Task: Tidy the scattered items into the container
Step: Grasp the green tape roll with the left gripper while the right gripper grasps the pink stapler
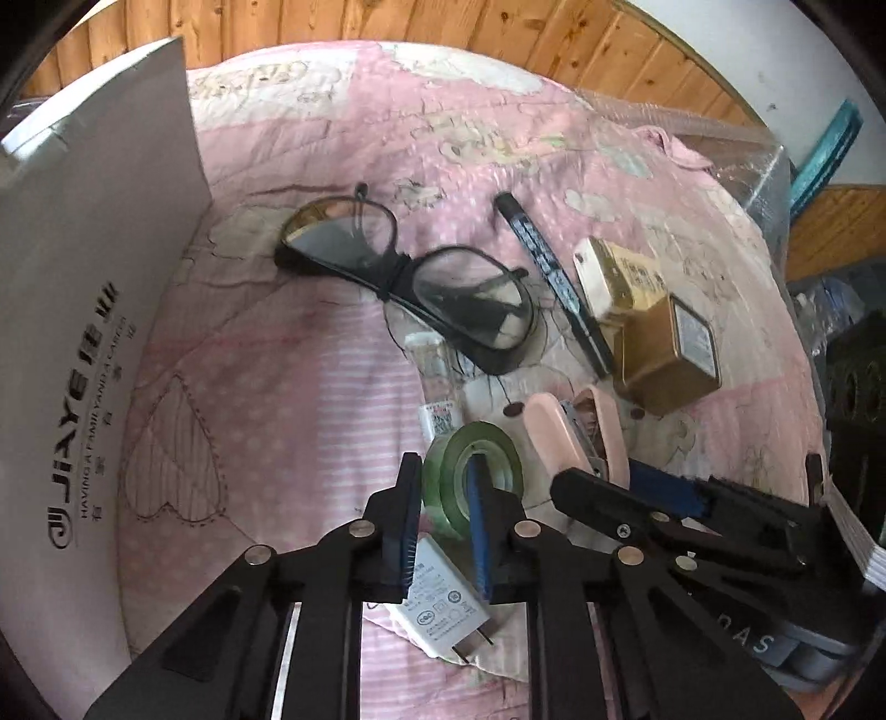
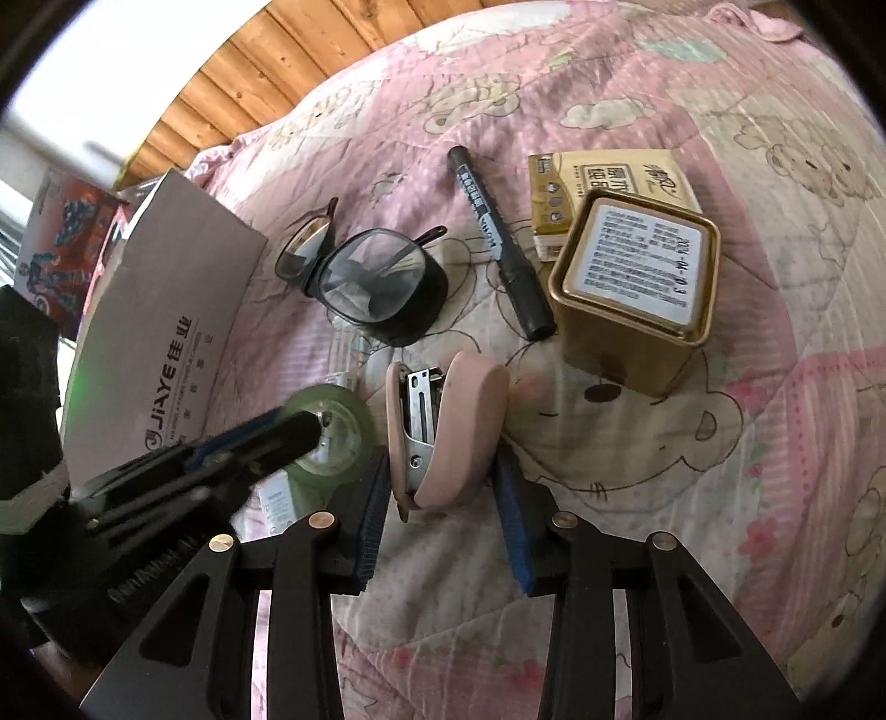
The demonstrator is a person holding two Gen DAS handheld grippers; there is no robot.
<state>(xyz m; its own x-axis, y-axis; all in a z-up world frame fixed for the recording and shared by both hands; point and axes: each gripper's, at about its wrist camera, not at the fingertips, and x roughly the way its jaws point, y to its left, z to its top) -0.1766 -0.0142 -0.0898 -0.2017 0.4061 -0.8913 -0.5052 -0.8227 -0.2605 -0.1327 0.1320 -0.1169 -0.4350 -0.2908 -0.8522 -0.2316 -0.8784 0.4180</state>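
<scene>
A green tape roll (image 1: 501, 446) lies on the pink quilt just in front of my left gripper (image 1: 443, 471). One finger reaches into the roll's hole, the other sits outside, and the jaws are shut on its wall. The right wrist view shows the same grip on the roll (image 2: 354, 421). My right gripper (image 2: 443, 471) is open, with the near end of a pink stapler (image 2: 448, 410) between its fingers. The white cardboard box (image 1: 94, 277) stands at the left. Black glasses (image 1: 410, 277), a black marker (image 1: 554, 277), a gold tin (image 1: 670, 354) and a tissue pack (image 1: 614, 277) lie beyond.
A white charger plug (image 1: 443, 609) lies under my left gripper, and a small white packet (image 1: 437, 387) sits beyond the tape. The quilt (image 2: 720, 443) covers the whole surface. A wooden wall (image 1: 387, 22) runs along the far side, with clutter off the right edge.
</scene>
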